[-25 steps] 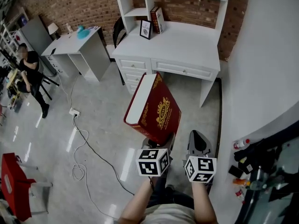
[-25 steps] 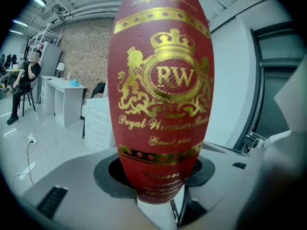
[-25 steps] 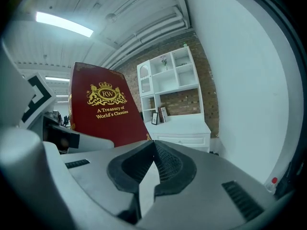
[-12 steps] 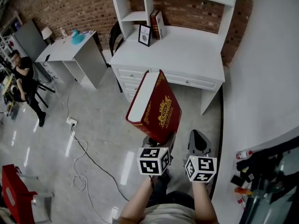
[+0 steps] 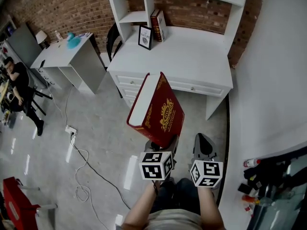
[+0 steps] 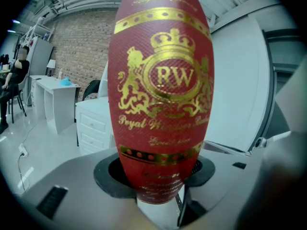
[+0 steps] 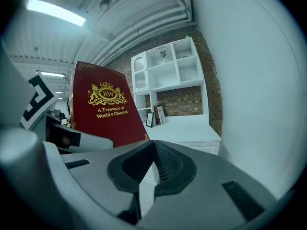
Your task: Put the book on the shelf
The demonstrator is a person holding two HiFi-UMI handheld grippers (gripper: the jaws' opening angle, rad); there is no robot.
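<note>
Brick wall [image 5: 72, 8], smooth white desk [image 5: 192, 51], clothbound red book [image 5: 165, 116]

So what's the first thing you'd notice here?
The big red book with a gold crest, standing up in the left claw in the middle of the head view. Beyond it is a white desk with shelves against a brick wall, and the right claw is shut and empty beside the left.

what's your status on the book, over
Left gripper shut on red book, held aloft. Right gripper shut, empty. Shelf ahead over white desk, nothing seen between.
</note>
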